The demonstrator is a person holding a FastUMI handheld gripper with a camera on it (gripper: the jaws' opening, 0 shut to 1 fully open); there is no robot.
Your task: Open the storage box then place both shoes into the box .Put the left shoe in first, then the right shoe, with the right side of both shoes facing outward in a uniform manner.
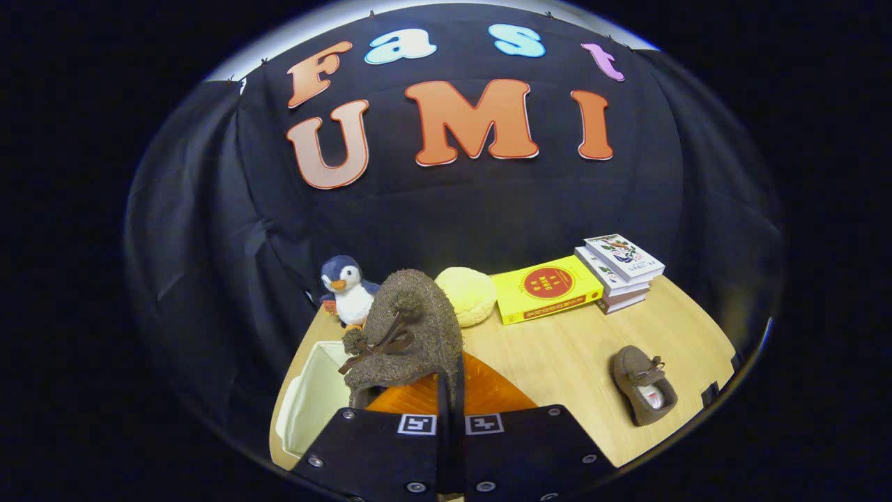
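Observation:
My gripper (451, 390) is shut on a brown fuzzy shoe (411, 328), which hangs toe-up from the fingers with its lace bow showing on the left side. Just below and behind the held shoe lies the orange translucent lid (488, 390) of the storage box. Left of the fingers stands the white storage box (306, 411), open at the top, with a pale interior. A second brown shoe (644, 385) lies flat on the wooden table (557, 362) to the right of the fingers, its opening facing up.
A plush penguin (346, 291) stands at the back left of the table. Behind the held shoe sits a round yellow cushion (470, 294). A yellow book (547, 288) and a small stack of books (620, 272) lie at the back right.

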